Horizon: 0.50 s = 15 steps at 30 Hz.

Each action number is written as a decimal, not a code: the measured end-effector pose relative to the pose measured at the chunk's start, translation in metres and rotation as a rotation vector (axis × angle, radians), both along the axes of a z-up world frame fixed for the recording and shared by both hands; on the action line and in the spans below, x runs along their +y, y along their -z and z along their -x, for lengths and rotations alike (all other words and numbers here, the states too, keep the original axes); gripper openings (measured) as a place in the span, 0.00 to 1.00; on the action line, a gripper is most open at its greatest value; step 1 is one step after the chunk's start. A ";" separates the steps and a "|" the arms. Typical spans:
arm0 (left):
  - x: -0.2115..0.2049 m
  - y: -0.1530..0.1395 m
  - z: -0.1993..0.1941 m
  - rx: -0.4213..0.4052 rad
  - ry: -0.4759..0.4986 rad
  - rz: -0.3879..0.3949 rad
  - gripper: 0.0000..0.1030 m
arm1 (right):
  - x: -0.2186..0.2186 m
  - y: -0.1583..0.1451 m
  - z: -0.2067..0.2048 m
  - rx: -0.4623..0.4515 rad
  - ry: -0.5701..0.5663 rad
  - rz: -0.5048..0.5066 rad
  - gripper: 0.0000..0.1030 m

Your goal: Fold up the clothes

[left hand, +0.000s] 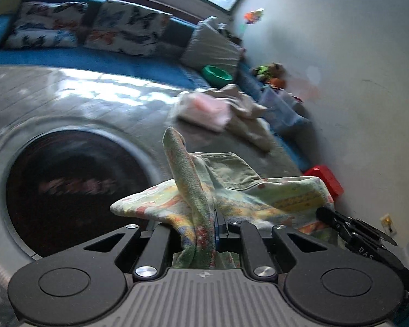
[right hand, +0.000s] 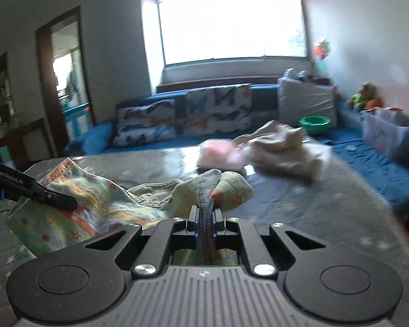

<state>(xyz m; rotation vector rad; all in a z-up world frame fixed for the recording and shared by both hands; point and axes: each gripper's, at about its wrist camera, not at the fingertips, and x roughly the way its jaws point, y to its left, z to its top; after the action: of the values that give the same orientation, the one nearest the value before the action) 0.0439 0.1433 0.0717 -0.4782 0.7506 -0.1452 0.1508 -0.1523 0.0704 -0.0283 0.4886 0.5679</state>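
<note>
A small patterned garment (left hand: 231, 193) in pale green, yellow and orange hangs between both grippers above the grey table (left hand: 95, 100). My left gripper (left hand: 214, 218) is shut on one bunched edge of it, which sticks up past the pads. My right gripper (right hand: 205, 215) is shut on another edge of the same garment (right hand: 95, 204), a fold curling over its tips. The right gripper's fingers (left hand: 330, 216) show at the right of the left wrist view. The left gripper's finger (right hand: 54, 200) shows at the left of the right wrist view, lying on the cloth.
A pile of cream and pink clothes (right hand: 261, 147) lies further back on the table. A dark round inset (left hand: 76, 188) sits in the tabletop at left. Behind is a blue sofa (right hand: 161, 141) with patterned cushions, a green bowl (right hand: 315, 124), a clear bin (right hand: 387, 133) and toys by the wall.
</note>
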 end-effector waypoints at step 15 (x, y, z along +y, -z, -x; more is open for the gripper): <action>-0.056 0.064 -0.044 0.118 0.133 -0.086 0.16 | -0.055 0.064 -0.008 0.178 0.177 0.104 0.09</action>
<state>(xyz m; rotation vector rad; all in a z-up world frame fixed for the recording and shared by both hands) 0.0876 0.0870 0.0077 -0.3571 0.9007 -0.2097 0.1591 -0.2075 0.0061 -0.0335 0.6866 0.3727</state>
